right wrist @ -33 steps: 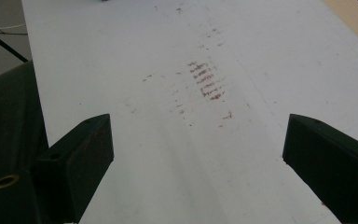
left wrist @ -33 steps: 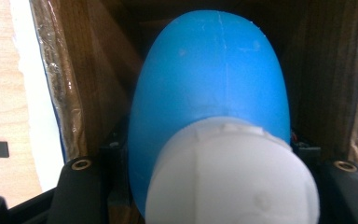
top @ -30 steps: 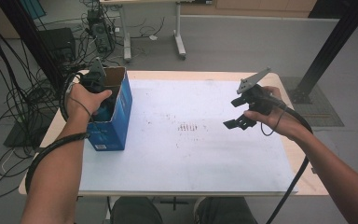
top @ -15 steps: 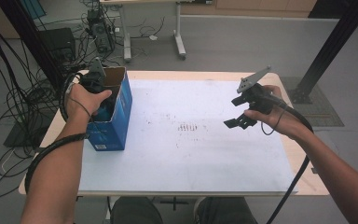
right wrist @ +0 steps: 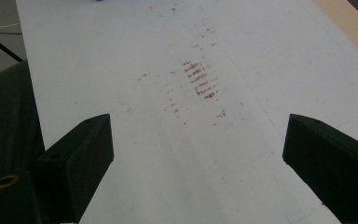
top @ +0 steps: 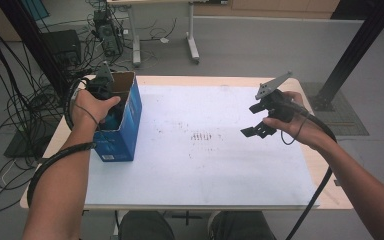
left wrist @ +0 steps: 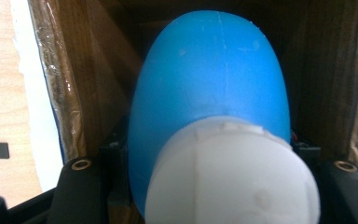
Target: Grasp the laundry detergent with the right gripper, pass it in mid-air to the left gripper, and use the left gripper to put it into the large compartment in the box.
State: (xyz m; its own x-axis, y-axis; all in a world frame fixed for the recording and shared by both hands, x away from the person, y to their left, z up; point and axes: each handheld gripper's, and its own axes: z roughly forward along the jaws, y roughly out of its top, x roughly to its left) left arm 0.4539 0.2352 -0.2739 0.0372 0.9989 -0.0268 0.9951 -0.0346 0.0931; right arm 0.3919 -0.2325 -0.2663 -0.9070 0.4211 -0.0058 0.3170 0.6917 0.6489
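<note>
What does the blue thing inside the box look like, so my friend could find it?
Look at the white-topped table, then the blue cardboard box at its left edge. Inside it, clamped in the left gripper, is a smooth, rounded blue bottle with a white cap.

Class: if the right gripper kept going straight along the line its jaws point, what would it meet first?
Probably the white table sheet: the open right gripper points down at it, near the brownish scuff marks, with nothing between.

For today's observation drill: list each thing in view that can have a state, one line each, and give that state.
blue box: upright, top open.
blue bottle: white cap on, inside the box, gripped.
left gripper: shut on the bottle.
right gripper: open, empty, above the white sheet.
</note>
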